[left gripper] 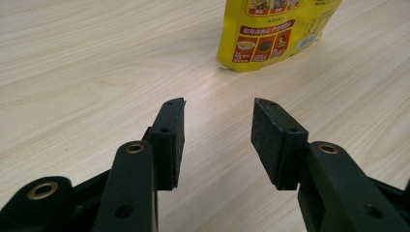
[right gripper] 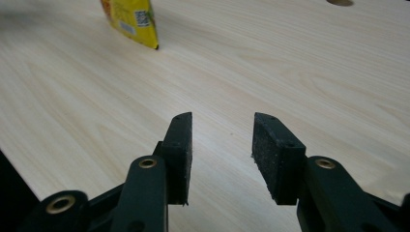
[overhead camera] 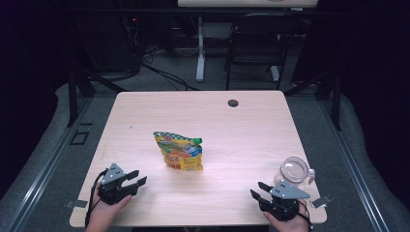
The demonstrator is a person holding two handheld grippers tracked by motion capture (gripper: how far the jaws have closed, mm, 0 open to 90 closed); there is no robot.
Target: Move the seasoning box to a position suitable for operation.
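A yellow snack bag point(overhead camera: 179, 151) stands near the middle of the table point(overhead camera: 145, 111), with bare wood on every side of it, so the left gripper point(overhead camera: 136, 179) and the right gripper point(overhead camera: 257, 190), both with jaws apart at the near edge, each have an unblocked line to it. A clear glass jar point(overhead camera: 293, 170) stands just beyond the right gripper near the table's right edge and narrows the room there. The far half of the table carries a small round hole point(overhead camera: 233, 103).

A pale wooden bench point(overhead camera: 145, 111) with a cable hole point(overhead camera: 233, 103) at twelve o'clock carries a yellow snack bag point(overhead camera: 180, 151) at centre and a clear glass jar point(overhead camera: 293, 170) at four o'clock.
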